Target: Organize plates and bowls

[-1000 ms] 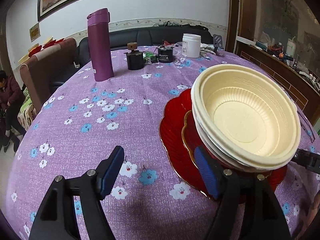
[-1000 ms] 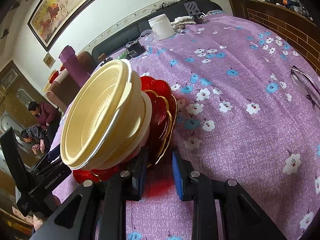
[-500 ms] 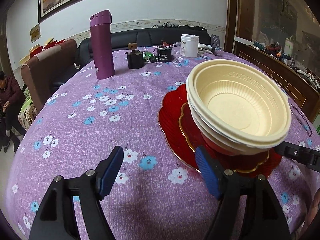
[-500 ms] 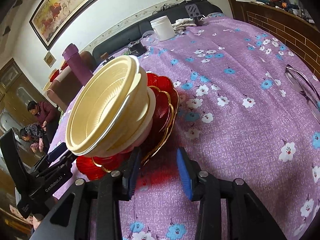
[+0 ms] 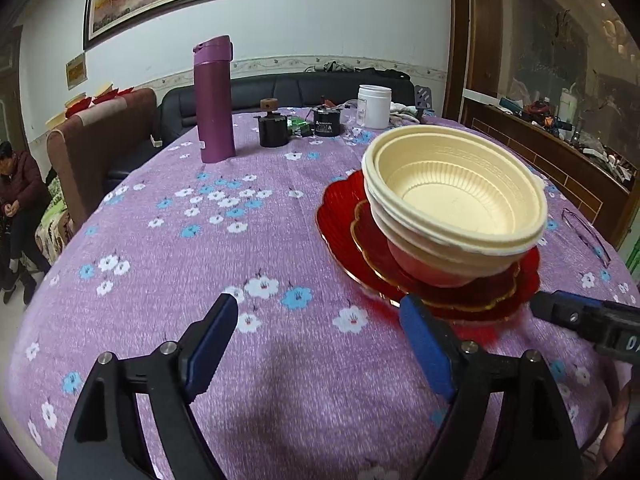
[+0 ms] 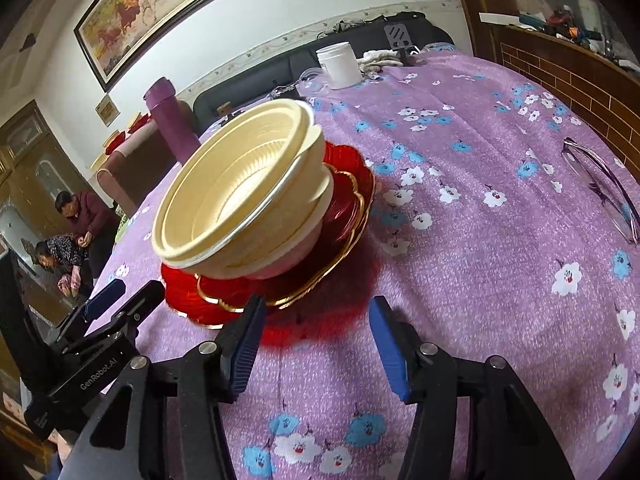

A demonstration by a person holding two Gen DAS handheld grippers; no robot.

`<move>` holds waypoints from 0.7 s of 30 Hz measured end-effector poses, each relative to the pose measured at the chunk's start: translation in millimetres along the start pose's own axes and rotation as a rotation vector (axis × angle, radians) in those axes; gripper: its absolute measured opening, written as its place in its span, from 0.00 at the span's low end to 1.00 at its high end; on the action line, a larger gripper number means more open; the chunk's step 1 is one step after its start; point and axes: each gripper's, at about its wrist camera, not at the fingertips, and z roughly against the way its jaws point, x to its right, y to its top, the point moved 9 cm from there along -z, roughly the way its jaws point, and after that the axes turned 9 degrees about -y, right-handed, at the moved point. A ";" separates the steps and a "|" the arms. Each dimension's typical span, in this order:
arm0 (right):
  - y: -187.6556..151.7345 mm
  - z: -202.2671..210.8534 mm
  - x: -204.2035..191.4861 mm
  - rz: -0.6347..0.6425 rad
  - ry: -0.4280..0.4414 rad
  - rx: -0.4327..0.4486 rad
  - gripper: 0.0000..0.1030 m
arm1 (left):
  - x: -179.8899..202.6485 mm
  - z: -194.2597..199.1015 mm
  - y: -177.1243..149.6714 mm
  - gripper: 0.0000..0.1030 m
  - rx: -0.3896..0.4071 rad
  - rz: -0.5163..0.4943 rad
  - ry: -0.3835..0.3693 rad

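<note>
The stack of cream bowls [image 5: 456,200] sits nested on the red plates [image 5: 432,280], a smaller gold-rimmed plate lying on a larger red one, and the whole pile rests on the purple flowered worktop [image 5: 240,240]. In the left wrist view the pile lies toward 2 o'clock of the left tool [image 5: 320,344], whose blue-padded fingers stand wide apart and hold nothing; its right finger [image 5: 424,344] is just beside the near rim of the plates, and I cannot tell whether they touch. In the right wrist view the pile lies toward 11 o'clock of the right tool [image 6: 316,344], also spread apart and empty, its left finger [image 6: 244,344] just beside the plate rim. A purple flask [image 5: 214,100] stands upright at 11 o'clock on the worktop, with a white jar [image 5: 374,106] at 12 o'clock near the far edge. Eyeglasses [image 6: 604,188] lie at 2 o'clock in the right wrist view, well apart from the plates.
</note>
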 end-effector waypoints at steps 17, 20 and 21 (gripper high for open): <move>-29.8 -16.2 -16.7 0.053 -0.017 -0.055 0.58 | 10.8 -1.5 -19.5 0.91 -0.037 -0.037 -0.008; -29.2 -16.4 -15.0 0.043 -0.016 -0.053 0.60 | 9.5 0.4 -17.6 0.96 -0.023 -0.037 0.018; -29.2 -16.1 -14.0 0.039 -0.015 -0.050 0.62 | 9.1 1.3 -17.2 0.97 -0.019 -0.038 0.025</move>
